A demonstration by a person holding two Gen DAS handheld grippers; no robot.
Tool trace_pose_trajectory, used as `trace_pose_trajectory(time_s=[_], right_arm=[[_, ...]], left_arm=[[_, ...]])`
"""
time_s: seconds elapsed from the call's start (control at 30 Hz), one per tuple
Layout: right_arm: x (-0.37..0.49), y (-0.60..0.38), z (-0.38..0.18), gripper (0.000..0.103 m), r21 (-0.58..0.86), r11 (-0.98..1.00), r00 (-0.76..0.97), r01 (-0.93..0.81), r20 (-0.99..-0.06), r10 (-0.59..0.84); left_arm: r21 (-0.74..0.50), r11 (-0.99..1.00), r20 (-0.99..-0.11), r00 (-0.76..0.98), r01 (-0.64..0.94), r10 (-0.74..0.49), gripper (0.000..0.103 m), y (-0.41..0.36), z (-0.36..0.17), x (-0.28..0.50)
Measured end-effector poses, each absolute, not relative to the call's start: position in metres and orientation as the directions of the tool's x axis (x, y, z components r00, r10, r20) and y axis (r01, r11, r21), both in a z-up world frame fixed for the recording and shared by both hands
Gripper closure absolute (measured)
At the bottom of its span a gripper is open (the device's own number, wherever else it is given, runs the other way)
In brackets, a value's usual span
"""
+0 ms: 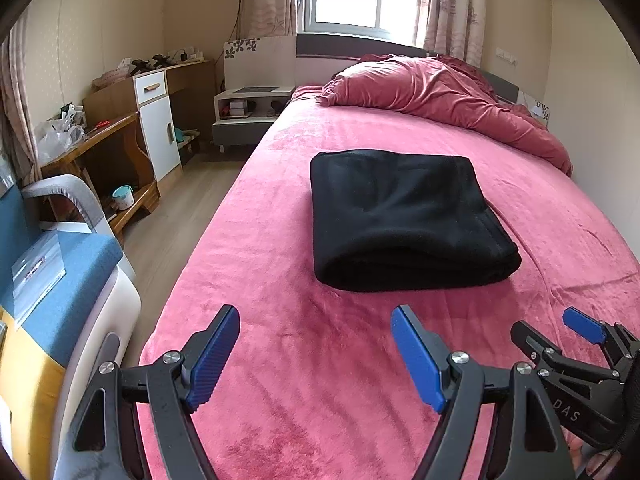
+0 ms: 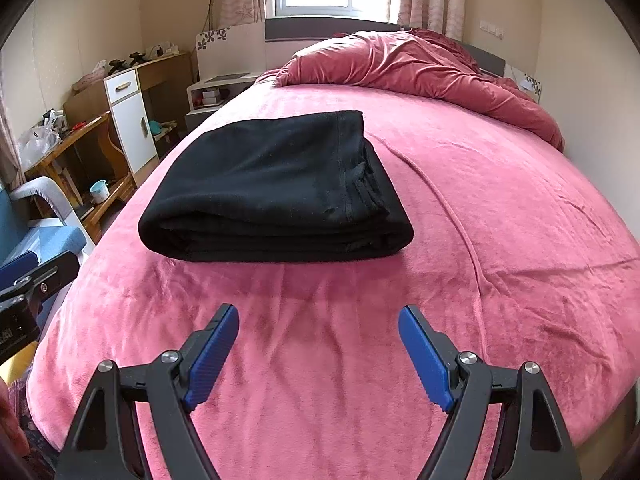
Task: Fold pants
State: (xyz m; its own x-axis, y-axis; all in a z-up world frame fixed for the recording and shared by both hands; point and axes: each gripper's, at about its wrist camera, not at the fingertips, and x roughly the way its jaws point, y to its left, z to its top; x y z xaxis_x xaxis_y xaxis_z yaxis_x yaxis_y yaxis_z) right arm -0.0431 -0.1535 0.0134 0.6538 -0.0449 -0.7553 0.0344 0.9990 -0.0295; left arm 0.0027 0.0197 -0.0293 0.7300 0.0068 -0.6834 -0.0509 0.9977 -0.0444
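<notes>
Lying folded, pants beyond left gripper

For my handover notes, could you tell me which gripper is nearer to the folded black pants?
Neither clearly. The left gripper and right gripper both hover open above the pink blanket, short of the folded black pants, touching nothing; the two views suggest roughly equal gaps.

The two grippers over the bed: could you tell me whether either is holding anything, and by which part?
Nothing is held. The left gripper and right gripper are both open above the pink bedspread, apart from the folded black pants.
</notes>
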Motion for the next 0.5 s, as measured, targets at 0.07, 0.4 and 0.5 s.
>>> trace_pose_trajectory(time_s=[0.07,0.4,0.5], right_arm=[[-0.0431,-0.1533,0.0131,0.021,-0.033,0.999,0.653,0.034,-0.756,-0.047],[-0.0441,-0.1518,0.0130,0.020,-0.039,0.999,0.652,0.030,-0.756,-0.049],[-0.0441,-0.1523,0.0127,0.020,-0.041,0.999,0.653,0.029,-0.756,-0.050]], left_arm=[[-0.044,0.998,-0.684,0.729,-0.052,0.008,0.023,0.0198,-0.0299,0.0025],[-0.037,0.998,-0.681,0.732,-0.055,0.015,0.023,0.0196,-0.0300,0.0004],[-0.029,0.998,-0.678,0.735,-0.057,0.022,0.023,0.0186,-0.0291,-0.0009]])
